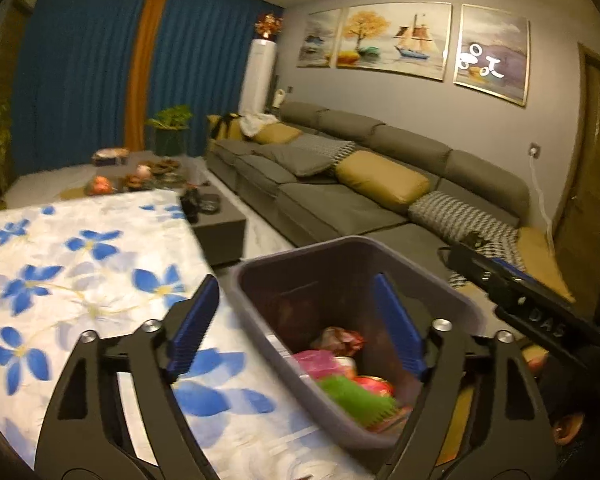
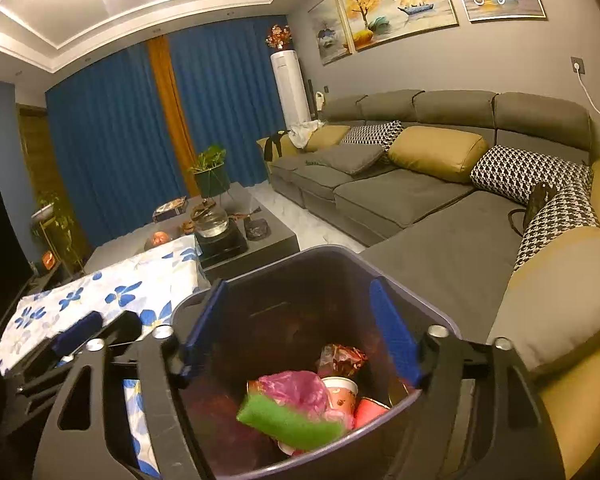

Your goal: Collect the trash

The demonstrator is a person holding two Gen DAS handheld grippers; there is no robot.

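Trash: a green sponge-like piece (image 2: 288, 420), a pink plastic bag (image 2: 300, 392), a paper cup (image 2: 342, 392) and a crumpled wrapper (image 2: 342, 358) lie together at the bottom of the bin, below and between the tips of the right claw.
Bin: a dark grey plastic bin (image 2: 284, 256) stands beside the desk edge, its mouth open upward; the same bin (image 1: 380, 244) sits just right of centre in the left wrist view.
Right claw: the right claw (image 2: 300, 328) hangs over the bin mouth, blue pads spread wide, nothing between them but the view down into the bin.
Left claw: the left claw (image 1: 300, 328) is also spread wide and empty; its left pad is over the desk, its right pad over the bin.
Desk: a desk (image 1: 80, 272) covered with a white cloth with blue flowers lies left of the bin.
Surroundings: a grey sofa (image 2: 420, 200) with yellow and checked cushions runs along the wall behind the bin; blue curtains (image 2: 112, 140) hang beyond.
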